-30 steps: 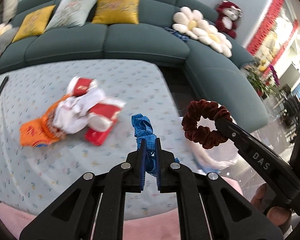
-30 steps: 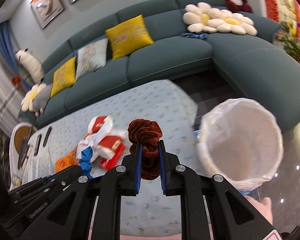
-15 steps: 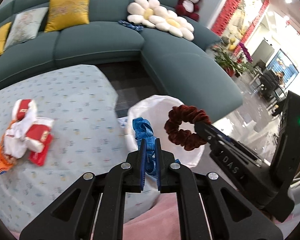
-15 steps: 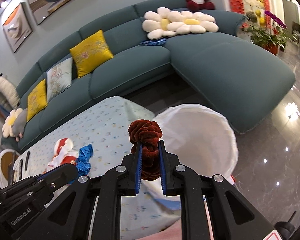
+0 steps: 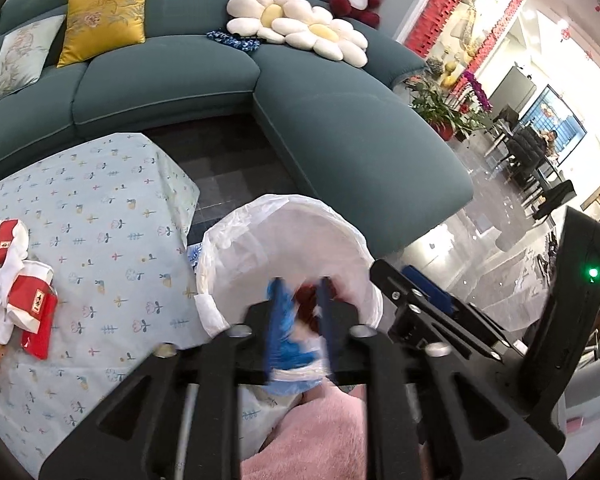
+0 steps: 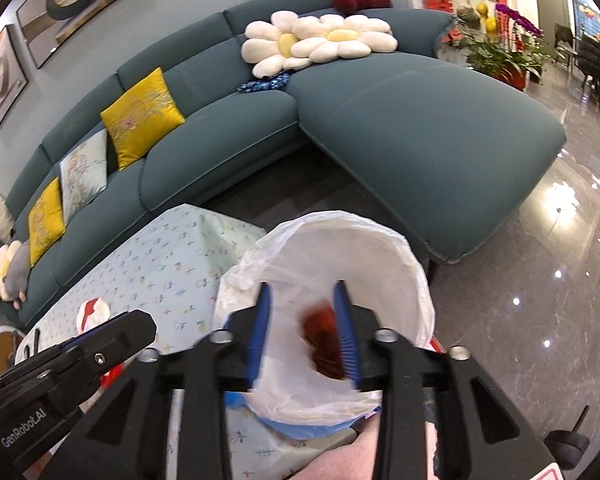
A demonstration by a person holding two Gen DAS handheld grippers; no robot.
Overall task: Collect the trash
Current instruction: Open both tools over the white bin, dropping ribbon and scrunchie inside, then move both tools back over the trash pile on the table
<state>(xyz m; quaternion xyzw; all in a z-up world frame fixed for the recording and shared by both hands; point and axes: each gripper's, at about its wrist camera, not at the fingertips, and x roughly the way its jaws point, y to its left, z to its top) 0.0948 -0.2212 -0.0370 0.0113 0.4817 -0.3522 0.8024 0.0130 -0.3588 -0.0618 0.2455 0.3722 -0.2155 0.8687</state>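
A bin lined with a white plastic bag stands beside the table, and both grippers hang over its mouth. My left gripper has its jaws opening. A crumpled blue scrap shows blurred and loose between them, close to the left pad. My right gripper also has its jaws opening, with a dark red scrunchie blurred between the pads, over the bag. The right gripper shows at the right of the left wrist view. The left gripper shows at the lower left of the right wrist view.
Left of the bin, a table under a light-blue flowered cloth bears a pile of red-and-white packets and tissue. A teal corner sofa curves behind, and shiny floor lies to the right. Pink fabric fills the bottom edge.
Both grippers swung right from over the table to over the bin. Each was shut on its item; now both jaws stand apart and the blue scrap and scrunchie are loose and blurred.
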